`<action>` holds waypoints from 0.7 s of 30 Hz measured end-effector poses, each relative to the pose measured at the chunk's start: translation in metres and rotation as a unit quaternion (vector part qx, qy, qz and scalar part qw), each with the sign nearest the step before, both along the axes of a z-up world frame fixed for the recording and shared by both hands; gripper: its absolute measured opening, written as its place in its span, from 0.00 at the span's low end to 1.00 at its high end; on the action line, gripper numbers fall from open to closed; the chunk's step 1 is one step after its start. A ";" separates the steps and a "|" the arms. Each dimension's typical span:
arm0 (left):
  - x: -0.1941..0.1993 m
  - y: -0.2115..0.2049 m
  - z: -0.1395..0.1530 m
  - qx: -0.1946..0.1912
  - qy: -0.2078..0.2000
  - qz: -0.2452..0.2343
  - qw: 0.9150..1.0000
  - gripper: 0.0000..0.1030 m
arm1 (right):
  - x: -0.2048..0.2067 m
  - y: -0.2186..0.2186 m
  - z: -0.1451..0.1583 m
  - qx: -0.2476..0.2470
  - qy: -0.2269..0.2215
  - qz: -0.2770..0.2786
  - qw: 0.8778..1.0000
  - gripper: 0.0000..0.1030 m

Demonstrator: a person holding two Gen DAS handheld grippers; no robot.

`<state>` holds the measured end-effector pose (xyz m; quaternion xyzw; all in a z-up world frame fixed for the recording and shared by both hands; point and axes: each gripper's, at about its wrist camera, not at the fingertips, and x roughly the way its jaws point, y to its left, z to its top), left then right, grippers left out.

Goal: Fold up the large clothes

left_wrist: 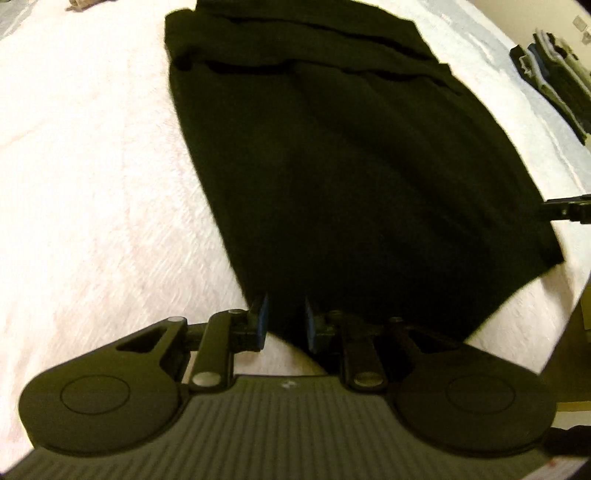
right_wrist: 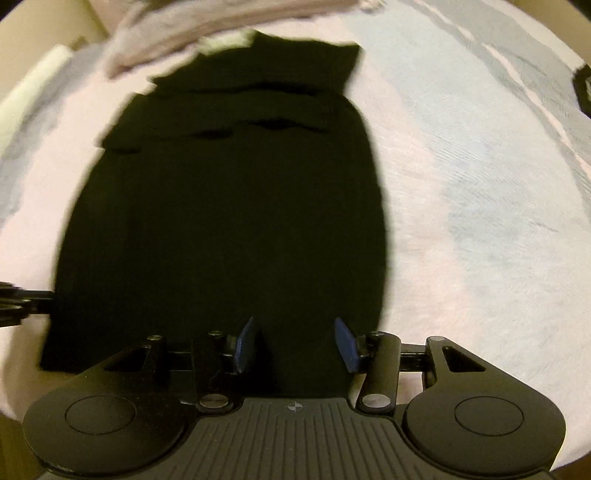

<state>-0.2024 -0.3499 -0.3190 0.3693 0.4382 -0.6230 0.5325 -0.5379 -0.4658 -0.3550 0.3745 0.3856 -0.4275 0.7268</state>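
A large black garment (left_wrist: 351, 166) lies flat along the pale bed cover (left_wrist: 92, 166), with folded layers at its far end. My left gripper (left_wrist: 284, 321) hovers at the garment's near left corner. Its blue pads stand a narrow gap apart and nothing is pinched between them. In the right wrist view the same garment (right_wrist: 229, 221) fills the middle. My right gripper (right_wrist: 295, 339) hangs over its near edge with the pads wide apart, the cloth lying loose beneath them. Part of each gripper shows at the side edge of the other's view.
A stack of folded clothes (left_wrist: 554, 74) sits at the far right on the bed. A crumpled pale cloth (right_wrist: 221, 29) lies beyond the garment's far end. The bed's edge (left_wrist: 576, 295) runs close on the right.
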 end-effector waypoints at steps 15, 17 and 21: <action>-0.013 0.050 0.007 -0.005 0.011 -0.051 0.999 0.23 | -0.007 0.033 -0.002 0.049 0.045 0.020 0.998 0.44; -0.016 0.055 0.019 -0.011 -0.008 -0.072 0.997 0.23 | 0.003 0.034 0.013 0.033 0.052 0.046 0.997 0.45; -0.011 0.062 0.041 -0.023 -0.020 -0.084 0.996 0.24 | 0.022 0.028 0.032 0.007 0.043 0.082 0.996 0.46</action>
